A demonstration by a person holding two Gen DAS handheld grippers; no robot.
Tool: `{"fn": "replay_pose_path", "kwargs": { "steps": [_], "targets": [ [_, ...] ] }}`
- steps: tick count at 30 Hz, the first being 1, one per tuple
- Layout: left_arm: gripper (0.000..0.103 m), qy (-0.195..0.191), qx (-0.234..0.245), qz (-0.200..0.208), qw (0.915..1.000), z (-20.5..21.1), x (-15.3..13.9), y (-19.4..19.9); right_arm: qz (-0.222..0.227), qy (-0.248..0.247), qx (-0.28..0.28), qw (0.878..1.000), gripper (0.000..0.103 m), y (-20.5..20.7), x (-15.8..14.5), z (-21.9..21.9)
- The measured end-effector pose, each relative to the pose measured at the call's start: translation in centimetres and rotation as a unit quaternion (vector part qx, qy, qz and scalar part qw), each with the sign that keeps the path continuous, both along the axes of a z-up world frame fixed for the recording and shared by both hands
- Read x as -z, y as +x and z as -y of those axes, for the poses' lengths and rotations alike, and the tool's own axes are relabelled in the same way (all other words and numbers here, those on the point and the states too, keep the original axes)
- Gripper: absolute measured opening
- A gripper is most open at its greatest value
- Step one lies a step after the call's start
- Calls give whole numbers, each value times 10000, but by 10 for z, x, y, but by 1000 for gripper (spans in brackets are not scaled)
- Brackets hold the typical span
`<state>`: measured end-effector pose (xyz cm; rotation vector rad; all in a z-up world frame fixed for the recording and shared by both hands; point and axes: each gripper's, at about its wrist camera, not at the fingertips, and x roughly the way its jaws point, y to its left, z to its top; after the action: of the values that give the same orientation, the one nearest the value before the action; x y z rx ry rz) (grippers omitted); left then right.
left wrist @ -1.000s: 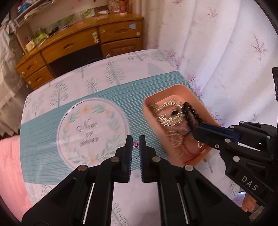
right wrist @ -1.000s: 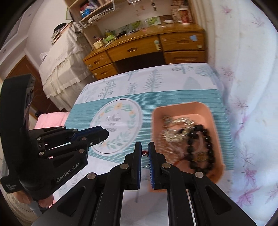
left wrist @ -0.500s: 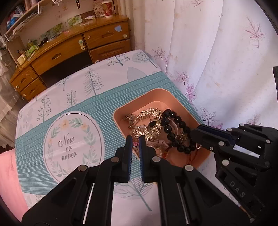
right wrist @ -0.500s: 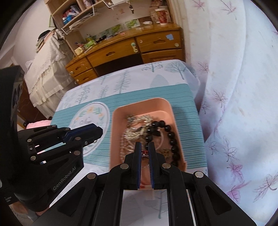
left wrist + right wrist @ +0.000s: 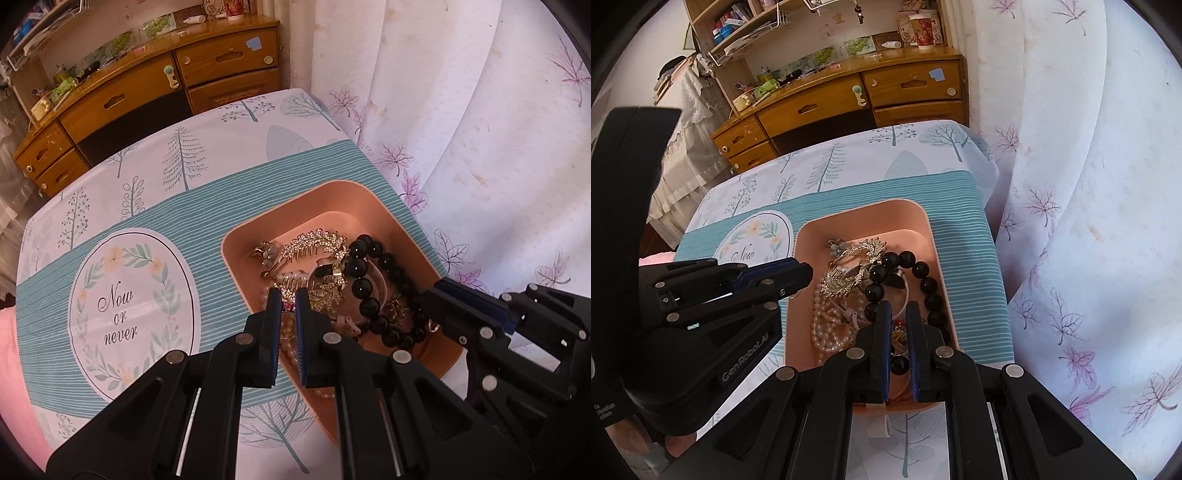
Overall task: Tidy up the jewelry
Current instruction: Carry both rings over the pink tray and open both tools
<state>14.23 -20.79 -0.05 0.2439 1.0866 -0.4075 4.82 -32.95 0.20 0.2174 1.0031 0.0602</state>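
A peach tray (image 5: 373,206) (image 5: 864,214) on the tablecloth holds a black bead bracelet (image 5: 360,266) (image 5: 925,280), gold rhinestone hair combs (image 5: 314,247) (image 5: 846,277), a pearl strand (image 5: 823,325) and other pieces. My left gripper (image 5: 285,299) is nearly shut on a small ring with a pink stone (image 5: 287,307), over the tray's left part. My right gripper (image 5: 897,314) is nearly shut on a small ring with a red stone (image 5: 898,326), over the tray's near end. Each gripper also shows in the other's view, the right gripper (image 5: 443,291) and the left gripper (image 5: 805,273).
The tablecloth (image 5: 147,206) has a teal striped band and a round "Now or never" print (image 5: 118,306). A curtain with leaf prints (image 5: 480,147) hangs close on the right. A wooden desk with drawers (image 5: 166,88) stands behind the table.
Both grippers have moved right from over the cloth to over the tray, each still pinching its ring. The tray now fills more of both views.
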Motion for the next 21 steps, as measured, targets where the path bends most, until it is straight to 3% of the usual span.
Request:
{"fn": "replay_pose_path", "kwargs": {
  "steps": [16,20,21],
  "targets": [
    [7,-53,47,-266,9996,-5,10,3,24,-127,11,9999,9,-5,-2,-9],
    [20,-152,100,-353,9992,-10,11,-1,11,-124,18,9999,9,-7,-2,-11],
    [31,-162,107,-345,9992,-10,10,-3,11,-123,16,9999,9,-8,-2,-11]
  ]
}}
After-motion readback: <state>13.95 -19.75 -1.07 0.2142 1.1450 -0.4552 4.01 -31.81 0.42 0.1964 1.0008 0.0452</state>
